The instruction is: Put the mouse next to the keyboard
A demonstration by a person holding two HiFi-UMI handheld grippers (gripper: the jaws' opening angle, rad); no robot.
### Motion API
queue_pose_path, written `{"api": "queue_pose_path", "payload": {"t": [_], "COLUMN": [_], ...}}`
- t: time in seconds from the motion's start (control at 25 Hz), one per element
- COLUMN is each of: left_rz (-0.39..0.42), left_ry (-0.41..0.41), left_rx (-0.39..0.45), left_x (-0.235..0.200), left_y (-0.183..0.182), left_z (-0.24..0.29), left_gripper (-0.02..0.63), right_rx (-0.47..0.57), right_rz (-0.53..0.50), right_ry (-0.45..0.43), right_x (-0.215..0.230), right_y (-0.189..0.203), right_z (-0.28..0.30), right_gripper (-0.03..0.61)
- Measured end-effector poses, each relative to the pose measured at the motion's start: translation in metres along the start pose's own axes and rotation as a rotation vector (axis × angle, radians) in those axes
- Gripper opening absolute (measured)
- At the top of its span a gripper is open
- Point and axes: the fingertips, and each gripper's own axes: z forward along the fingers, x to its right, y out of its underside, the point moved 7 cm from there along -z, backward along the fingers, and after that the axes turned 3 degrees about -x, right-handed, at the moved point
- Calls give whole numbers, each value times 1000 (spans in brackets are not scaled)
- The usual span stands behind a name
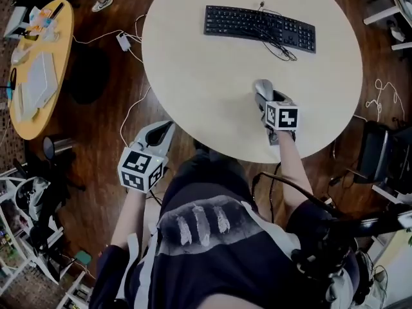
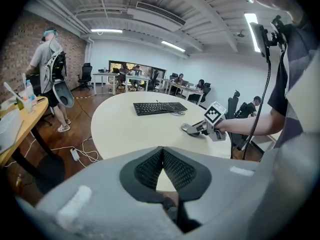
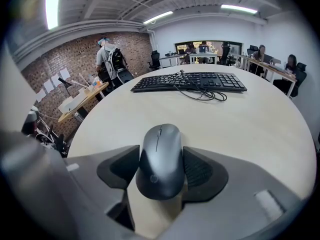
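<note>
Side table (image 1: 35,122) is seen far left, cluttered, and is not involved in the task.

The left gripper (image 1: 164,131) is held off the near-left edge of the round table (image 1: 193,76), angled down towards it. Its pads (image 2: 150,166) are seen pressed together at the tips with nothing between them, so it is closed and empty. It is judged to be parked there so the work area is left free for the other hand.

The right gripper (image 1: 262,94) is positioned over the near part of the table, right of centre. The mouse (image 3: 161,159) is clamped between its jaws, one pad pressed on each long side, with the nose pointed away towards the keyboard (image 1: 260,28). A side grip is likely chosen because the flanks are the narrowest, flattest faces and the buttons are left untouched. Whether the mouse is lifted or resting on the tabletop cannot be told.

The keyboard is laid along the far side, well apart from the mouse. Its cable (image 1: 281,49) is looped on the tabletop just in front of its right half.

The task is judged to be at the carry stage: mouse gripped, not yet placed. Bare tabletop is seen off both keyboard ends. The cable loop should be avoided at set-down.
</note>
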Motion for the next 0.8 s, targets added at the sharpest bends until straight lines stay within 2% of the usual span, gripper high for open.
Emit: {"api": "queue_pose_path", "payload": {"t": [0.12, 0.44, 0.64, 0.8], "left_rz": [-5, -4, -7, -10], "left_ry": [-8, 5, 68, 99], "left_rx": [-1, 49, 63, 72], "left_x": [0, -30, -65, -107], "left_y": [-5, -17, -15, -17], "left_z": [0, 4, 8, 3], "left_gripper": [3, 4, 3, 3], "right_rx": [-8, -78, -121, -151], "right_rz": [-13, -25, -16, -42], "right_ry": [-24, 7, 17, 8], "right_x": [1, -7, -38, -84], "right_y": [1, -3, -9, -24], "right_z": [2, 2, 14, 33], "right_gripper": [276, 275, 275, 275]}}
